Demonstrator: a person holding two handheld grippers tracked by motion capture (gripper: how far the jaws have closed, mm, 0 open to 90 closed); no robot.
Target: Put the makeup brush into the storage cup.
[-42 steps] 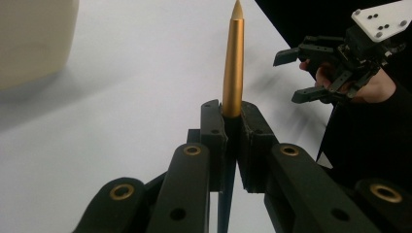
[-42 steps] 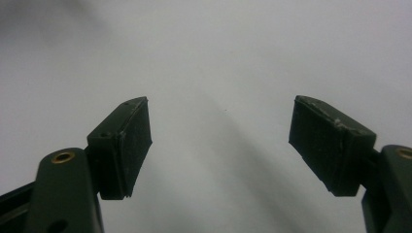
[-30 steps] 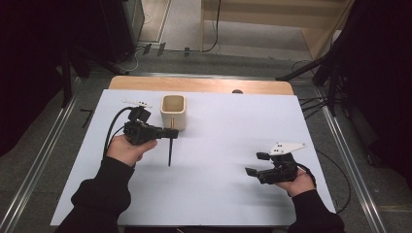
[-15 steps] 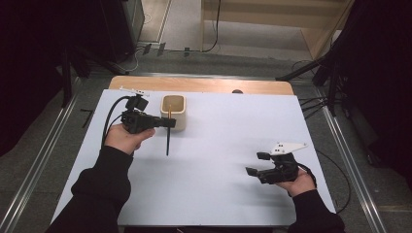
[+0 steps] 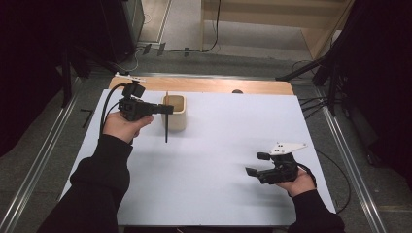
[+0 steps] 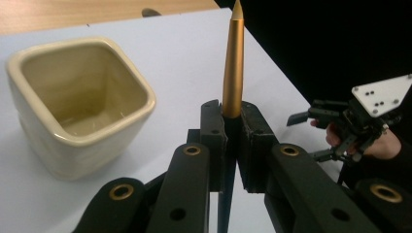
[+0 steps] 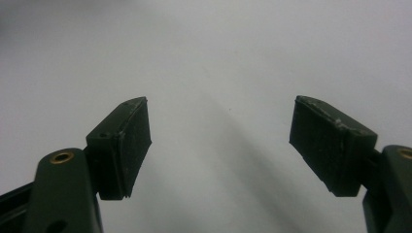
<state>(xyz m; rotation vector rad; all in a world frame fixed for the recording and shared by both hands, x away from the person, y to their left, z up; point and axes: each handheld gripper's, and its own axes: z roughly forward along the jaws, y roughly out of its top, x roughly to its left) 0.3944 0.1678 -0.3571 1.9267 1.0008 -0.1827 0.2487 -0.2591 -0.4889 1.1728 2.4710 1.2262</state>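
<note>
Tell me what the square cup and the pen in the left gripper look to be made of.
Cup: probably glazed ceramic; cream, thick rounded rim, soft sheen on its walls.
Pen: upper part looks like brushed metal or metallic-coated plastic, a gold satin taper; the lower shaft is dark, its material unclear.
The left gripper clamps it upright between matte black jaws.

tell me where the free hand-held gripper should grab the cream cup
Grip one wall of the cream cup from above, one pad inside its open mouth, one outside. It stands upright, and the right hand-held gripper is open and empty.
</note>
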